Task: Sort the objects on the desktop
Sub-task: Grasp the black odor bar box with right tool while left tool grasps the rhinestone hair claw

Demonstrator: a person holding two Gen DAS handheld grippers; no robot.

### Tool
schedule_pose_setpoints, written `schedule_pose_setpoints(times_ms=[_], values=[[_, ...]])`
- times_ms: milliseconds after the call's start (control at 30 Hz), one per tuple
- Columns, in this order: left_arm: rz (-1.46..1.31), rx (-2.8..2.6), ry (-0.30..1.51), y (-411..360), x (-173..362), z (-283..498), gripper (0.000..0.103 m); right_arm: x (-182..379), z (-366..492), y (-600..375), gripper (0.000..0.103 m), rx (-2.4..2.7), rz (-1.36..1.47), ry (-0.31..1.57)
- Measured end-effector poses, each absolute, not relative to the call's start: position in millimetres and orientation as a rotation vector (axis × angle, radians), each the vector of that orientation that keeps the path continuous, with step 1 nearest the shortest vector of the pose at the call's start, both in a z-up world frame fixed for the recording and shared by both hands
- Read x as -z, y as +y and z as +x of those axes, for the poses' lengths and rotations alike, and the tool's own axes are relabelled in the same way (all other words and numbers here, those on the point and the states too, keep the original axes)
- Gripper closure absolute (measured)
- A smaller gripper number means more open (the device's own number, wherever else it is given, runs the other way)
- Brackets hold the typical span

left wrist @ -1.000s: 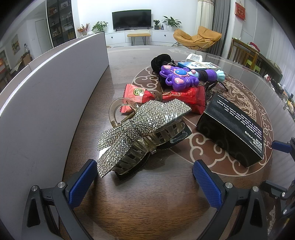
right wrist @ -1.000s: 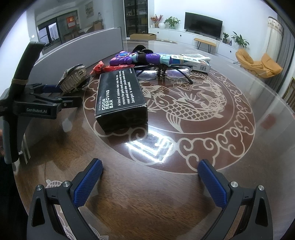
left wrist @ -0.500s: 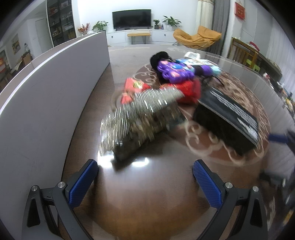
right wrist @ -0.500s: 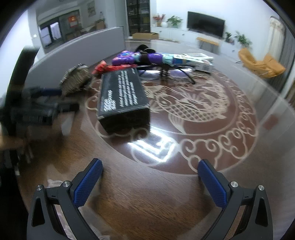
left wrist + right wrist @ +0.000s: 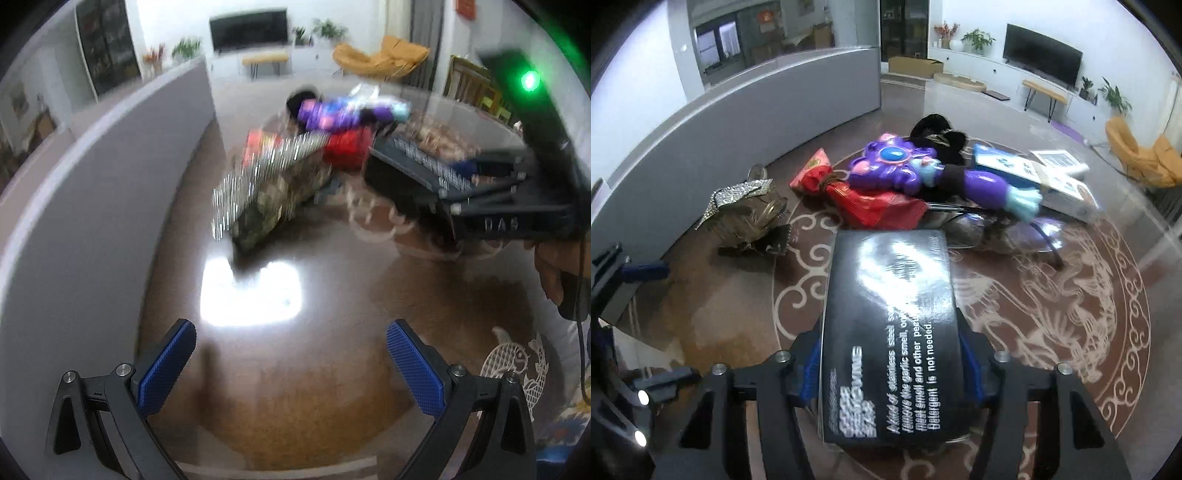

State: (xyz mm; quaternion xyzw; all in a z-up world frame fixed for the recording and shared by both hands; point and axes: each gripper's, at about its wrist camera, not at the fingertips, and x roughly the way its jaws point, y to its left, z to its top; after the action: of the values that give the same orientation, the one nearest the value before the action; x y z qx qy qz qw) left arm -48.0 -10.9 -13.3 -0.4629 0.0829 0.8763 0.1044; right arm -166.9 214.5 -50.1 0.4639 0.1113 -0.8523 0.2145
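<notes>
Black box hides right gripper pads clamping its sides

Left gripper: black angular frame, two fingers faced with blue knurled pads, silver round screws at linkage joints, triangular cut-outs in arms.

Right gripper: same black linkage frame, blue pad edges, silver screws on top of each arm. From left wrist view, right unit shows black body, pale blurred lettering on side, green indicator light glowing on upper housing.

Right hand: bare skin, thin black cable hanging alongside.
</notes>
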Motion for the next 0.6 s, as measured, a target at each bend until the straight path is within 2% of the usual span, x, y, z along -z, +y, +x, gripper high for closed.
schedule_pose_setpoints(times_ms=[133, 233, 467, 600], values=[[-1.265, -2.631, 0.355, 6, -9, -66, 0.000, 51, -146, 250, 0.044, 2.418, 1.283, 0.300], [-1.258, -2.600, 0.346, 13, -12, -92, 0.000, 51, -121, 285, 0.043, 2.444, 1.299, 0.277], [-1.391, -2.520, 0.394, 29, 14, -133, 0.000, 48, -73, 341, 0.043, 2.513, 1.311, 0.218], [-1.305, -2.379, 0.227, 42, 7, -107, 0.000, 49, -58, 358, 0.043, 2.529, 1.290, 0.236]])
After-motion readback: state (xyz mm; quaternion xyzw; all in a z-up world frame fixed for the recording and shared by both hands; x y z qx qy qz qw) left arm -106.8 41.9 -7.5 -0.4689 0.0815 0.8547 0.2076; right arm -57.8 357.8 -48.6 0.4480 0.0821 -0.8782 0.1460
